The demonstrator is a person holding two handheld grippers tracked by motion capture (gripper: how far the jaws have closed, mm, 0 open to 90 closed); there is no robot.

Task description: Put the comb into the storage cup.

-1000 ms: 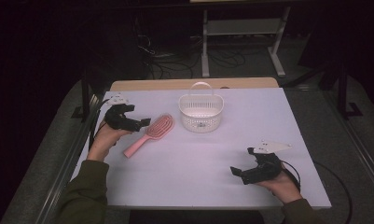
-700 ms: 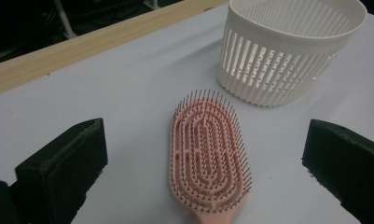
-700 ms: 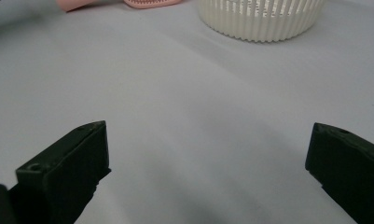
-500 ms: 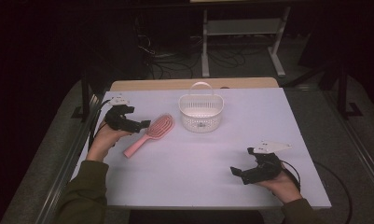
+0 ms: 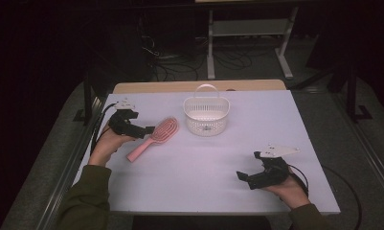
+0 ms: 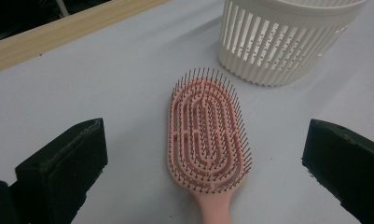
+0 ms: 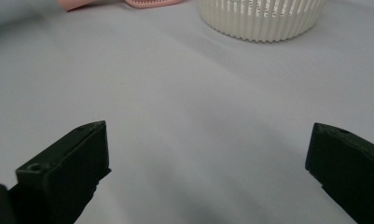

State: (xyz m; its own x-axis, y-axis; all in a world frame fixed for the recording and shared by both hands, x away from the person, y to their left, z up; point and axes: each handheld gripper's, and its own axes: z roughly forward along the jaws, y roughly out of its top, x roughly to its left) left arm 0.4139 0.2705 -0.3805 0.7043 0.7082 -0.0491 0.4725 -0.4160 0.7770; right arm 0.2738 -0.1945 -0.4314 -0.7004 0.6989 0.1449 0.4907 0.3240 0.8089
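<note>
White basket [image 5: 206, 115] beside pink hairbrush [image 5: 152, 138]; unobstructed.

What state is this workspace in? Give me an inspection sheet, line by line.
Surface: pale flat table top, wooden strip along its far edge.
Job's things: pink plastic paddle hairbrush, bristles up, lying flat; white slatted plastic basket with handle, upright beside the brush head.
Clutter: nothing seen.
Grippers: left claw open, jaws either side of the brush head, not touching it; right claw open over bare table.
Cables: one trails from each claw; more on the floor beyond.
Surroundings: dark room, metal stand legs behind the table.
</note>
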